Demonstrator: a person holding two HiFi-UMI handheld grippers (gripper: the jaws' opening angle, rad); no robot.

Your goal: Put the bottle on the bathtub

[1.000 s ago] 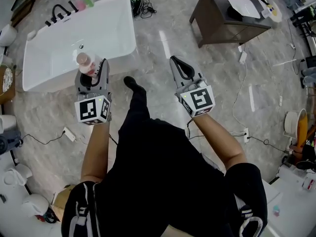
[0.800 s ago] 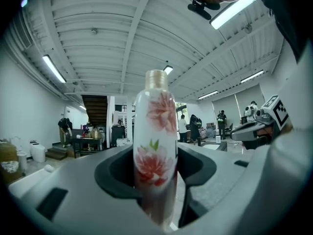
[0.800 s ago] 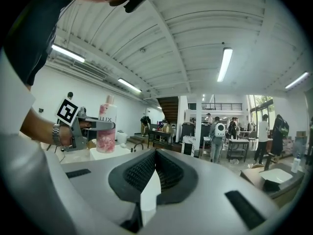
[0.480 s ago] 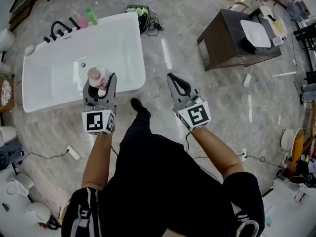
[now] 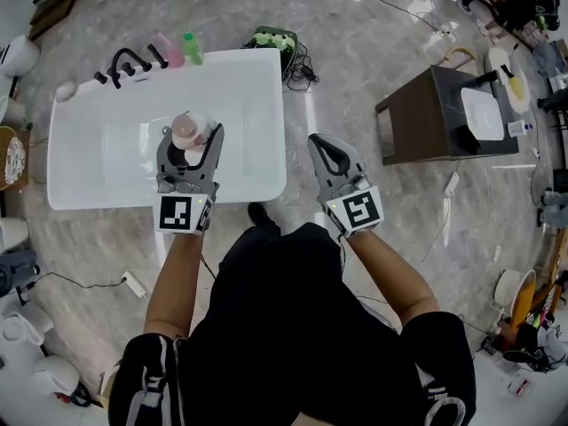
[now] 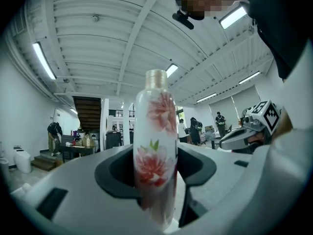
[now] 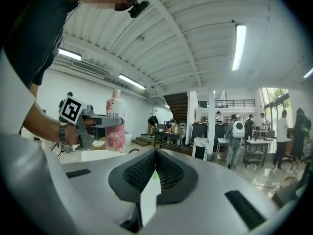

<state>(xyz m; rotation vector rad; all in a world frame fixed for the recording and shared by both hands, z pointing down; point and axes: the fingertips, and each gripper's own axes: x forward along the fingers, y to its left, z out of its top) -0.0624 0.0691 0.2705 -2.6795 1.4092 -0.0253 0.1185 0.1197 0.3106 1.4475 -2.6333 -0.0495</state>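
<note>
Floor (image 5: 355, 51): grey marble around a white bathtub (image 5: 266, 174).
Left gripper (image 5: 191, 134): jaws pinch the floral bottle (image 6: 155, 146), upright, over the bathtub basin.
Right gripper (image 5: 327, 149): jaws pressed together, empty, near the bathtub corner.

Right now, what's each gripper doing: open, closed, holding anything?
Left gripper: closed on the flowered bottle, held upright.
Right gripper: closed, nothing between its jaws.

Bathtub (image 5: 253, 187) far rim, 11 o'clock: faucet (image 5: 124, 60), pink bottle (image 5: 169, 50) and green bottle (image 5: 193, 48) block me.
Near rim, 10 o'clock: bare; I can pass.
</note>
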